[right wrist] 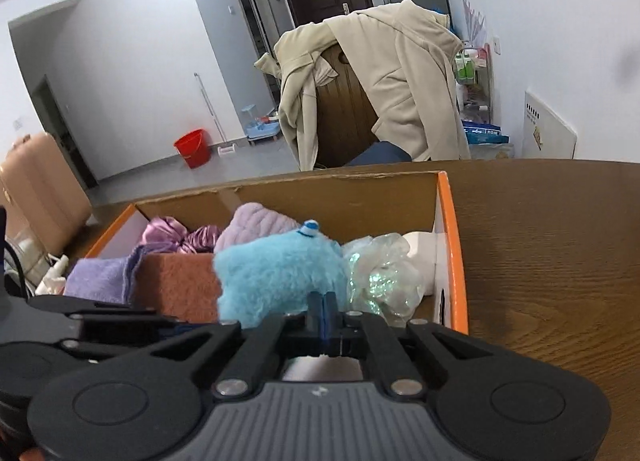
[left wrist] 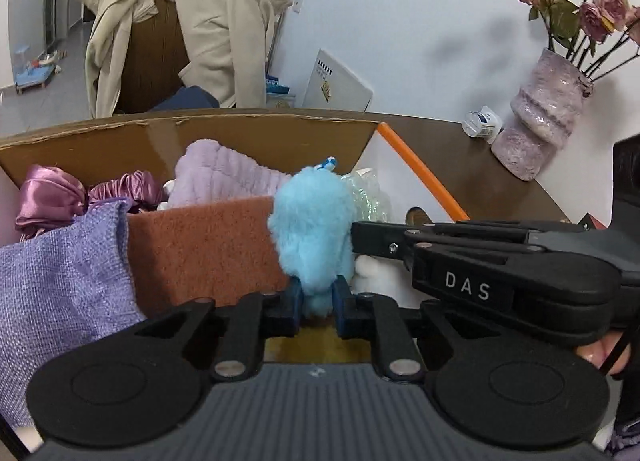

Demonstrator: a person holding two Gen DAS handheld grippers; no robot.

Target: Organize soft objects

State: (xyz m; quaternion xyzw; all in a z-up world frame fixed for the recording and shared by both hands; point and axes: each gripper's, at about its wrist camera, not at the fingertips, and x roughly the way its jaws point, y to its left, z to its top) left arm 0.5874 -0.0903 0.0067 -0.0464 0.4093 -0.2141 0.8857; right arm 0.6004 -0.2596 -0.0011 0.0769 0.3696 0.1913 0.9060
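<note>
Everything is placed against the box (right wrist: pixel 452 245), going left to right. At its left end, a lilac cloth (left wrist: pixel 60 281) drapes over the near wall, with satin scrunchies (left wrist: pixel 56 197) behind it. Next comes a rust pad (left wrist: pixel 204 249) standing on edge, with a mauve plush fold (left wrist: pixel 224 177) behind. Right of the pad, near the box's middle, sits the blue plush (left wrist: pixel 312 229).

The left gripper (left wrist: pixel 317 303) is clamped on the plush's lower end, fur bulging between its blue pads. The right gripper (right wrist: pixel 325 307) has its jaws together at the plush's right flank; whether any fur is pinched between them I cannot tell. Right of the plush lie a shiny crinkled wrap (right wrist: pixel 380 277) and something white against the box's right wall.

The plush looks light, squashy and slippery-furred; it should compress without harm, so a deep bite across the body probably holds better than a pinch of fur.
</note>
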